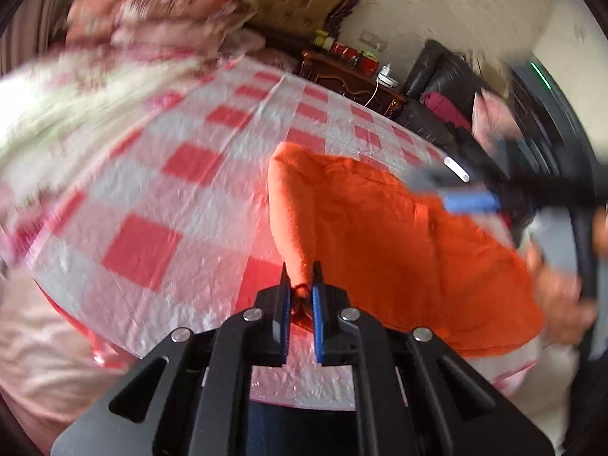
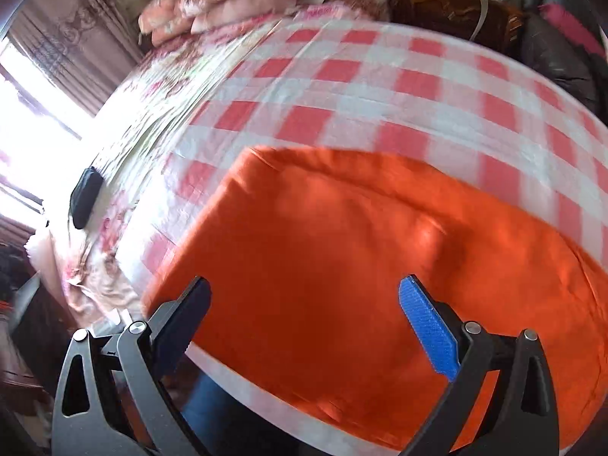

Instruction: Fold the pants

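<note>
No readable writing; left hand-held gripper (image 1: 301,300) pinches orange pants (image 1: 399,250).

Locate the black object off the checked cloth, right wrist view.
The black object lies at the left of the right wrist view, on the flowered bedding, just past the left edge of the checked cloth and near the bright window.

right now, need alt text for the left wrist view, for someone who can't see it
The left gripper is shut on a bunched corner of the orange pants, which lie on a red-and-white checked sheet. The right gripper shows blurred over the pants' far side.
</note>
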Tool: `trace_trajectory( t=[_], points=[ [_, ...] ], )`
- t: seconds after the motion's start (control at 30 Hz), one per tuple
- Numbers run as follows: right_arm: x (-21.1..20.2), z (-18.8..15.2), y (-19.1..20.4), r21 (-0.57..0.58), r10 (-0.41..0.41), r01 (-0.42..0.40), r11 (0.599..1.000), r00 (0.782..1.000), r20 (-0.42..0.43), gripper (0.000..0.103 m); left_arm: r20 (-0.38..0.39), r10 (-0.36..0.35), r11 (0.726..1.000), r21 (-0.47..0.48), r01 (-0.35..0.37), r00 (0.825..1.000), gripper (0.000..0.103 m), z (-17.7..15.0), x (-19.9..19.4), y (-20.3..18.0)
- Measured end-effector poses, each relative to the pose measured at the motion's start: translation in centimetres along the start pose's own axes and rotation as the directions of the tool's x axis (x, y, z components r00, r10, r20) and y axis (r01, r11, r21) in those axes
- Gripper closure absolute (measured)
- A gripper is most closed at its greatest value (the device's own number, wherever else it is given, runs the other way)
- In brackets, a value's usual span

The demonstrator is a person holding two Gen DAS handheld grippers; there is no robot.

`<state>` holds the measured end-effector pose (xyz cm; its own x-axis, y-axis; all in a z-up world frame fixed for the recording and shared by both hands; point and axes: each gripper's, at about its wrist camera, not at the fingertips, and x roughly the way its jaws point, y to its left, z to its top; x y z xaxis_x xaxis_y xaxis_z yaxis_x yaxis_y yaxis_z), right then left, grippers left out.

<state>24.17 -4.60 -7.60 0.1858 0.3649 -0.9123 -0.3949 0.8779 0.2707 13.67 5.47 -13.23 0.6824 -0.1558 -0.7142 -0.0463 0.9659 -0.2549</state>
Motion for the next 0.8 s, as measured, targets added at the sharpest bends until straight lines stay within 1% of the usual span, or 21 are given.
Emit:
trace_trajectory(
  t=[0.03,0.07,0.1,0.13,0.2,0.23,0.27,0.3,0.33,0.37,0.4,0.43,0.47,0.5,0.53,0.57,0.6,0.67,0.7,0.77,0.8],
  points=[
    [0.7,1.2,1.0,-0.009,-0.004,0.004,1.000,0.999,-0.032,0.006,0.011,0.048,0.997,0.061,-0.048,0.999,0.094,-0.2,-0.5,-0.9],
    [1.6,2.2,2.3,-0.028,-0.005,0.003,1.000,0.997,-0.071,0.006,0.029,0.090,0.987,0.129,-0.093,0.996,0.094,-0.2,-0.6,-2.5],
    [2.6,3.3,3.7,-0.061,0.000,-0.007,0.998,0.993,-0.117,0.006,0.054,0.125,0.973,0.187,-0.133,0.991,0.094,-0.3,-0.7,-4.0],
    [3.4,4.0,4.8,-0.089,-0.011,-0.002,0.996,0.989,-0.145,0.006,0.068,0.143,0.963,0.222,-0.154,0.987,0.094,-0.5,-0.9,-5.0],
    [4.8,4.9,6.9,-0.147,-0.057,0.030,0.989,0.982,-0.182,0.006,0.107,0.165,0.933,0.305,-0.190,0.981,0.094,-0.9,-1.0,-7.3],
    [5.4,5.2,7.6,-0.174,-0.081,0.047,0.984,0.978,-0.194,0.006,0.120,0.169,0.922,0.332,-0.200,0.978,0.094,-1.1,-0.9,-8.1],
    [5.8,5.2,8.0,-0.191,-0.104,0.066,0.979,0.975,-0.197,0.006,0.128,0.167,0.915,0.348,-0.202,0.978,0.094,-1.1,-1.0,-8.7],
    [6.5,5.3,8.4,-0.223,-0.146,0.101,0.970,0.970,-0.196,0.007,0.141,0.168,0.909,0.360,-0.209,0.976,0.094,-1.1,-1.1,-9.1],
    [6.8,5.3,8.5,-0.253,-0.177,0.126,0.959,0.966,-0.190,0.010,0.153,0.168,0.905,0.367,-0.214,0.974,0.094,-1.0,-1.2,-9.4],
    [7.2,5.3,8.4,-0.280,-0.199,0.143,0.949,0.963,-0.184,0.033,0.172,0.164,0.901,0.374,-0.218,0.971,0.095,-0.9,-1.6,-9.7],
    [7.3,5.2,7.7,-0.284,-0.210,0.153,0.947,0.960,-0.185,0.065,0.196,0.157,0.897,0.382,-0.223,0.968,0.095,-0.7,-2.1,-9.9],
    [7.0,5.2,6.7,-0.258,-0.192,0.138,0.956,0.962,-0.195,0.073,0.220,0.143,0.894,0.390,-0.222,0.965,0.095,-0.6,-2.6,-10.2],
    [6.2,5.4,5.5,-0.213,-0.145,0.102,0.972,0.970,-0.194,0.077,0.245,0.113,0.893,0.400,-0.206,0.963,0.095,-0.5,-3.4,-10.5],
    [4.7,5.4,4.2,-0.166,-0.083,0.055,0.985,0.983,-0.164,0.083,0.259,0.084,0.896,0.403,-0.186,0.962,0.095,-0.2,-3.8,-10.9],
    [2.9,5.4,3.1,-0.143,-0.047,0.029,0.989,0.991,-0.125,0.085,0.270,0.058,0.899,0.404,-0.167,0.961,0.095,-0.1,-4.2,-11.2],
    [1.8,5.3,2.3,-0.125,-0.026,0.013,0.992,0.994,-0.102,0.085,0.280,0.016,0.904,0.406,-0.134,0.960,0.095,-0.1,-4.8,-11.7],
    [-0.2,5.1,0.7,-0.082,0.020,-0.025,0.996,0.998,-0.061,0.085,0.288,-0.020,0.905,0.413,-0.106,0.957,0.095,-0.2,-5.2,-12.3],
    [-3.0,4.3,-2.5,-0.002,0.088,-0.088,0.996,0.996,0.002,0.086,0.298,-0.083,0.898,0.437,-0.059,0.951,0.095,-0.7,-5.9,-13.7],
    [-3.7,3.9,-3.9,0.029,0.112,-0.112,0.993,0.994,0.021,0.086,0.296,-0.114,0.892,0.450,-0.033,0.948,0.095,-1.1,-6.0,-14.6],
    [-4.6,2.5,-7.2,0.111,0.154,-0.159,0.981,0.987,0.054,0.087,0.288,-0.144,0.877,0.481,-0.013,0.947,0.095,-1.9,-5.4,-16.4],
    [-4.8,1.2,-9.6,0.160,0.176,-0.185,0.970,0.982,0.070,0.088,0.279,-0.153,0.866,0.500,-0.007,0.948,0.095,-2.5,-4.9,-17.4]
  ],
)
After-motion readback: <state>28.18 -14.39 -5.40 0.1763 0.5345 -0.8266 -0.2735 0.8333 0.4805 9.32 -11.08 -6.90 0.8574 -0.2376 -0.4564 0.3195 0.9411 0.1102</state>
